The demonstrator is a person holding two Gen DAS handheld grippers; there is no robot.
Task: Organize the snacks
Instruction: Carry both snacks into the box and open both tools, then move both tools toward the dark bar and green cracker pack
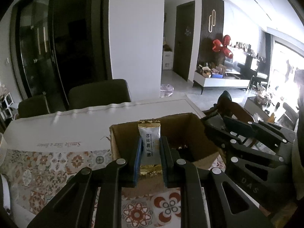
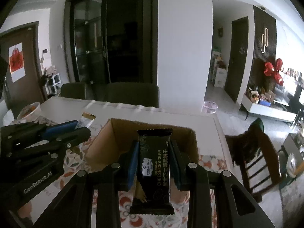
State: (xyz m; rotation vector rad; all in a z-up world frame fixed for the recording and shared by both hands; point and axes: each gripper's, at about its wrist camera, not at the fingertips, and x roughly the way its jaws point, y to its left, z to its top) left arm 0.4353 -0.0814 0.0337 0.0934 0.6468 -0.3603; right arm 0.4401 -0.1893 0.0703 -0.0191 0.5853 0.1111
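Above the open cardboard box (image 1: pixel 186 133) at the far right corner of the bench (image 1: pixel 57 125), we hold one snack in each tool. Our left tool (image 1: pixel 150 152) is clamped on a white coconut candy packet (image 1: pixel 150 144) with gold ends, upright between the pads; our right tool (image 2: pixel 153 161) is clamped on a black cheese cracker packet (image 2: pixel 154 163), also standing on end. We judge the step in hand to be carrying both snacks to the box, and the next move calls for bringing each packet over the opening, lowering it inside the walls, then spreading the jaws so it drops clear. From the left wrist we see some dark contents on the box floor and the right tool beside us, though not its packet. From the right wrist we see the left tool off to the left with its candy poking out, plus a bowl (image 2: pixel 30 110) near the bench's far left edge.
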